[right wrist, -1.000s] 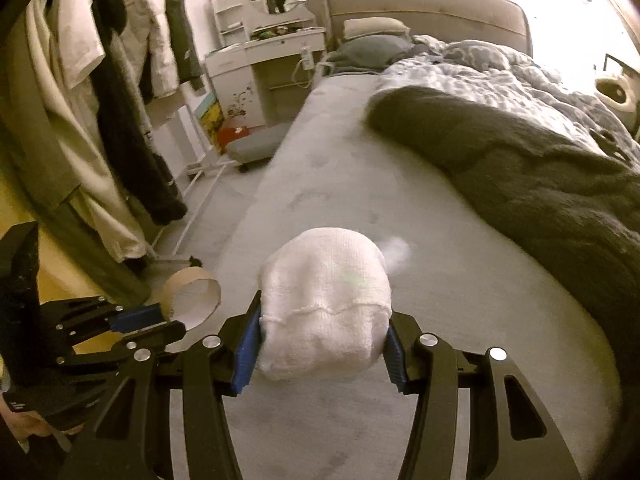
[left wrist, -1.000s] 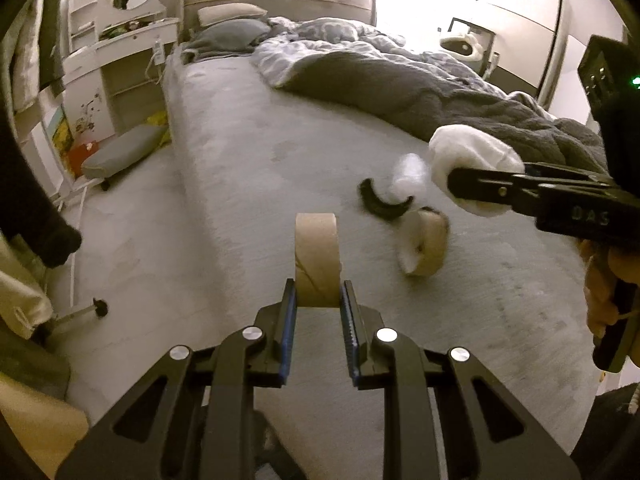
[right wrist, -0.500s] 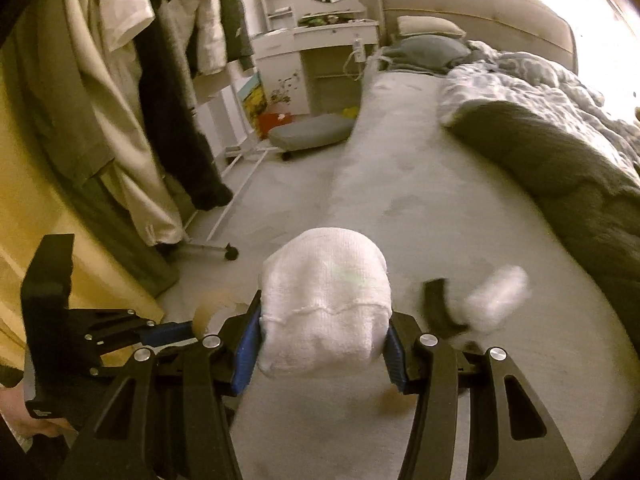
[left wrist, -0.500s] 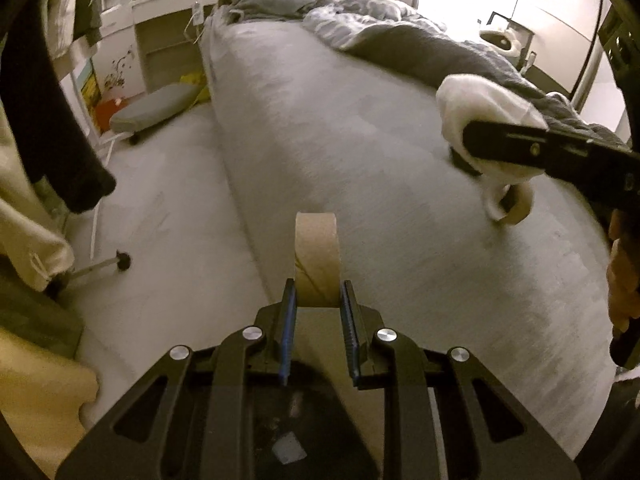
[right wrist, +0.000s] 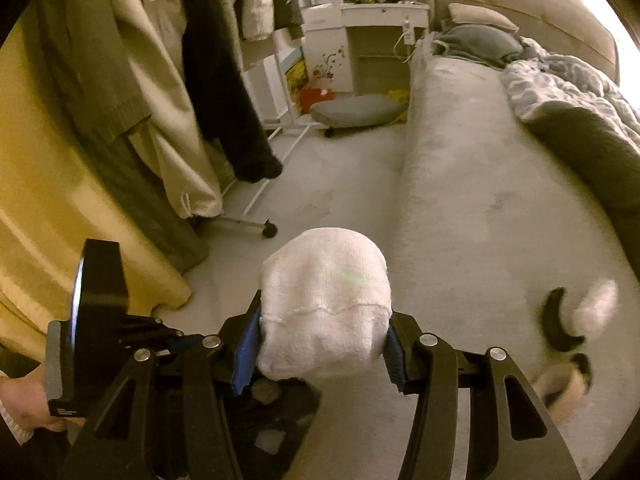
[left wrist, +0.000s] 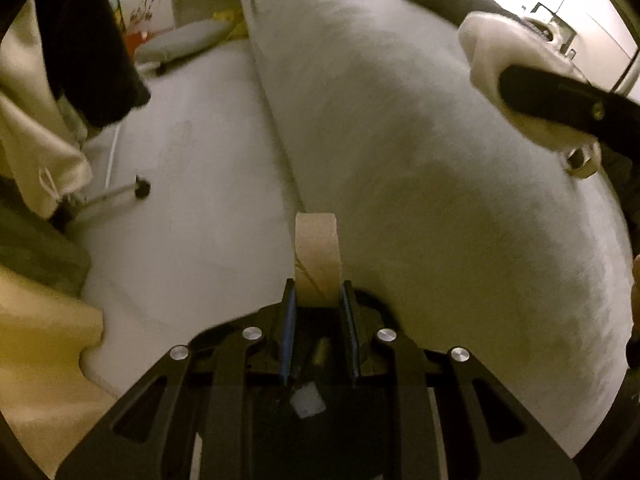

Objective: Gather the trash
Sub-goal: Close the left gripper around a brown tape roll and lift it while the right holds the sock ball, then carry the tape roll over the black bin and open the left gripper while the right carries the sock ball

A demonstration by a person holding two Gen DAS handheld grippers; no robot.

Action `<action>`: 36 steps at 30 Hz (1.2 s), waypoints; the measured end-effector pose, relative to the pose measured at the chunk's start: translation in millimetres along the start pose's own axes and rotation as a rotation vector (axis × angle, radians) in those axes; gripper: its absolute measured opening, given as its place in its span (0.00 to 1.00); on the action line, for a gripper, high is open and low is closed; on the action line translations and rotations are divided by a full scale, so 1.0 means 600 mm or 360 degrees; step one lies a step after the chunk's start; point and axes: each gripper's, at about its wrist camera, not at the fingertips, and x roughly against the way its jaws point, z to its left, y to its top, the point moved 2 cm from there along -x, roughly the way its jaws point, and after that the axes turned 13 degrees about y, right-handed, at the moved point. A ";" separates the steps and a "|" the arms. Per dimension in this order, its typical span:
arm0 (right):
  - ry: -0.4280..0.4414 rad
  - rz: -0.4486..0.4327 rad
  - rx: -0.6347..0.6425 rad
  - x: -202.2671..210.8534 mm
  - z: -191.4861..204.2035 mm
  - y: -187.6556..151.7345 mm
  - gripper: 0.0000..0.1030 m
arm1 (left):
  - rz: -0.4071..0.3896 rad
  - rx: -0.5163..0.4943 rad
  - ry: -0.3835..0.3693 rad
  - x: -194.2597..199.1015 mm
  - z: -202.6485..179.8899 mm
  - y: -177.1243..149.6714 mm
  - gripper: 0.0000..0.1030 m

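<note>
My left gripper (left wrist: 318, 300) is shut on a brown cardboard tape core (left wrist: 318, 256), held upright over the bed's edge. Under it lies a dark bin or bag (left wrist: 316, 364) with a white scrap (left wrist: 307, 402) inside. My right gripper (right wrist: 324, 344) is shut on a white balled cloth wad (right wrist: 324, 312); the same wad (left wrist: 496, 52) shows at the upper right of the left wrist view. The left gripper's body (right wrist: 100, 320) sits low at the left in the right wrist view. On the bed lie a black curved piece (right wrist: 556, 320), a white fluffy wad (right wrist: 596, 312) and another tape roll (right wrist: 564, 384).
The grey bed (right wrist: 480, 184) fills the right, with a dark blanket (right wrist: 592, 148) further back. Hanging clothes (right wrist: 168, 80) on a wheeled rack (right wrist: 269, 229) stand at the left. A grey cushion stool (right wrist: 356, 110) and a white dresser (right wrist: 376, 40) are beyond, with pale floor (left wrist: 180, 184) between.
Both grippers have swung left off the bed toward its edge and tilted down, still gripping the core and the cloth wad. The dark bin has come into view beneath them.
</note>
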 end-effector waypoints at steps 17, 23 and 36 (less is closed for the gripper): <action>0.0121 0.0261 -0.0056 -0.125 0.059 -0.032 0.51 | 0.0419 0.0033 -0.0064 -0.084 0.051 -0.105 0.22; 0.0133 0.0363 -0.0058 -0.163 0.070 -0.046 0.51 | 0.0581 0.0014 -0.0098 -0.105 0.051 -0.141 0.22; 0.0133 0.0563 -0.0027 -0.209 0.082 -0.089 0.51 | 0.0567 0.0010 -0.0050 -0.082 0.082 -0.155 0.63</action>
